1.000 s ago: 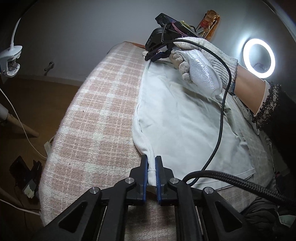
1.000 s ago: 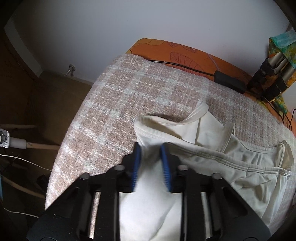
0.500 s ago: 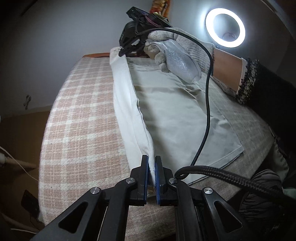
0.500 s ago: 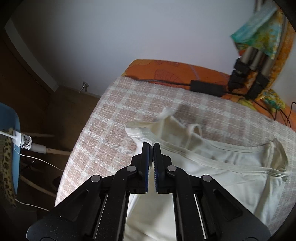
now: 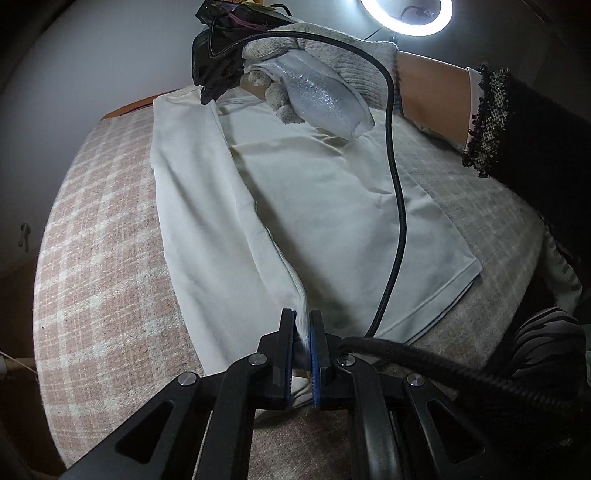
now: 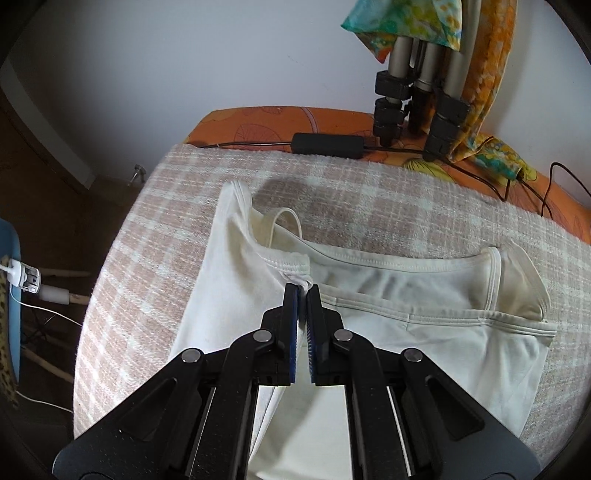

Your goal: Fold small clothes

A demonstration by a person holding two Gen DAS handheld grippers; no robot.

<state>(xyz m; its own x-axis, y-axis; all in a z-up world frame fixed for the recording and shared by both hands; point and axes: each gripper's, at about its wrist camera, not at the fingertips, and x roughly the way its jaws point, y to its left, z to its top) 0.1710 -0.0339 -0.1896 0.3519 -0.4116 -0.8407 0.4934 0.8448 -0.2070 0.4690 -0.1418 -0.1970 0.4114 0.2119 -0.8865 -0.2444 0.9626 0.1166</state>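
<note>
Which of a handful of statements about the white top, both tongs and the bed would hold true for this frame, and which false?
1. Both tongs are shut on the white top. True: the left tongs pinch the hem end, the right tongs pinch the white top near its neckline.
2. The top lies on a plain blue sheet. False: it lies on a pink-and-white checked blanket.
3. One side of the top is lifted and turned over toward its middle. True.
4. The hand holding the right tongs is bare. False: the right hand wears a white knit glove.
5. A lit ring light shows in the left wrist view. True.
</note>
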